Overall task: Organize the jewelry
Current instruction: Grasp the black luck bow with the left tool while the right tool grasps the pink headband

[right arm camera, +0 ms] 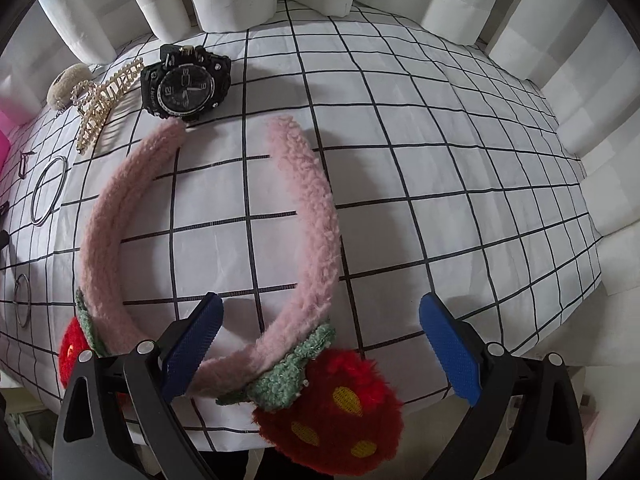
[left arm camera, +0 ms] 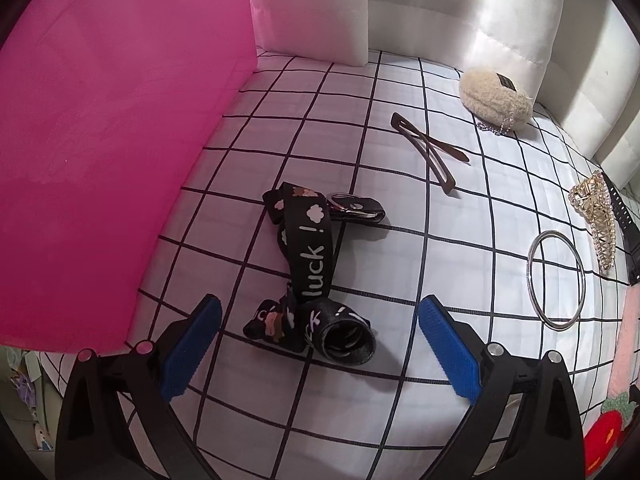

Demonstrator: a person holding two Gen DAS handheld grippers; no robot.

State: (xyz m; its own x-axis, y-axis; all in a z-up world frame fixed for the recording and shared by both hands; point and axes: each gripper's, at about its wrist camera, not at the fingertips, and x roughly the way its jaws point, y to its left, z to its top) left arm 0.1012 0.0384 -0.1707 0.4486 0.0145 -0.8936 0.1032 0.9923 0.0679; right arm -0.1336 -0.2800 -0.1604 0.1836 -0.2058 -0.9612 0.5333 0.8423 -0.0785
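Note:
A black printed lanyard (left arm camera: 308,264) with a metal clasp lies crumpled on the checked cloth, just ahead of my open left gripper (left arm camera: 320,344). Further right lie a brown hair clip (left arm camera: 426,152), a silver bangle (left arm camera: 556,280), a gold rhinestone claw clip (left arm camera: 596,216) and a fluffy beige clip (left arm camera: 496,96). In the right wrist view a pink fluffy headband (right arm camera: 316,208) with red strawberries (right arm camera: 336,404) lies between the fingers of my open right gripper (right arm camera: 320,344). A black sport watch (right arm camera: 184,84), the claw clip (right arm camera: 104,100) and the bangle (right arm camera: 48,190) sit far left.
A large pink box (left arm camera: 112,152) stands at the left of the lanyard. White padded walls (right arm camera: 580,92) ring the checked cloth (right arm camera: 440,180). A small metal ring (right arm camera: 22,300) lies at the left edge. The table's front edge runs just below the strawberry.

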